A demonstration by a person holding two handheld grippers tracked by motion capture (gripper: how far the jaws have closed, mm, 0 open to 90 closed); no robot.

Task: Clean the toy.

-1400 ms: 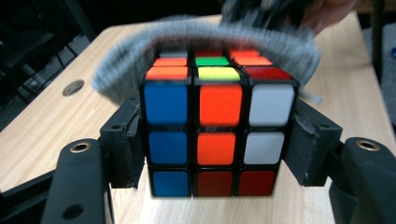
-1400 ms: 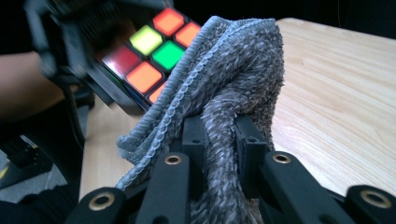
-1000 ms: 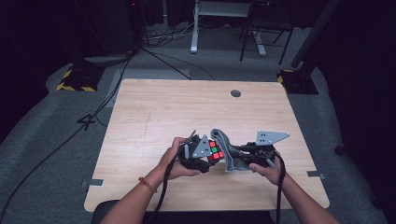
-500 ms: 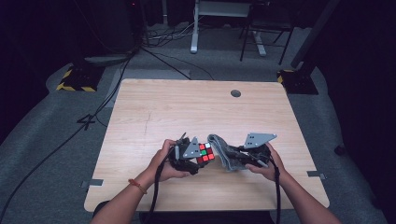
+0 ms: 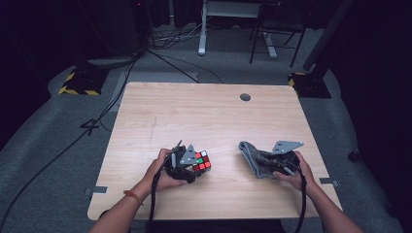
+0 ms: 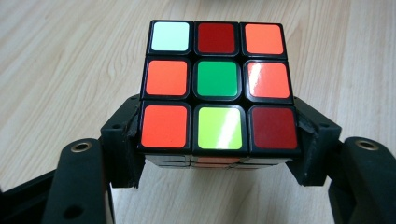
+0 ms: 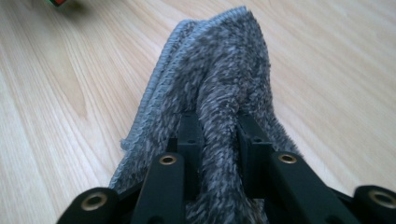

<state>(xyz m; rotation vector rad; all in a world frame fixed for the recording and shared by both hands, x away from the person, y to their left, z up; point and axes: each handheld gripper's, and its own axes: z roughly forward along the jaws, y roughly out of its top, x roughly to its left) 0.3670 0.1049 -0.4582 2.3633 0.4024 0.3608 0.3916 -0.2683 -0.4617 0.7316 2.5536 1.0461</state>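
1. I am looking at the puzzle cube (image 6: 217, 86), which is sitting clamped between the two black jaws of my left gripper (image 6: 217, 154); its near face is showing a green centre, orange and dark red squares, one white corner and a yellow-green square at the bottom middle.
2. From the high view the cube (image 5: 201, 161) is hanging just over the near left part of the wooden table (image 5: 204, 114), at the tip of the left gripper (image 5: 187, 162).
3. My left hand (image 5: 163, 172) is wrapping the gripper body from the near side, and its cable is trailing back along the forearm.
4. My right gripper (image 7: 217, 140) is pinching a fold of the grey fuzzy cloth (image 7: 219, 84) between its jaws; the jaws have just been opening a little, yet the cloth is sitting pressed between them.
5. In the high view the cloth (image 5: 252, 158) is draping down to the table at the near right, well apart from the cube, with the right gripper (image 5: 265, 162) and right hand (image 5: 289, 170) behind it.
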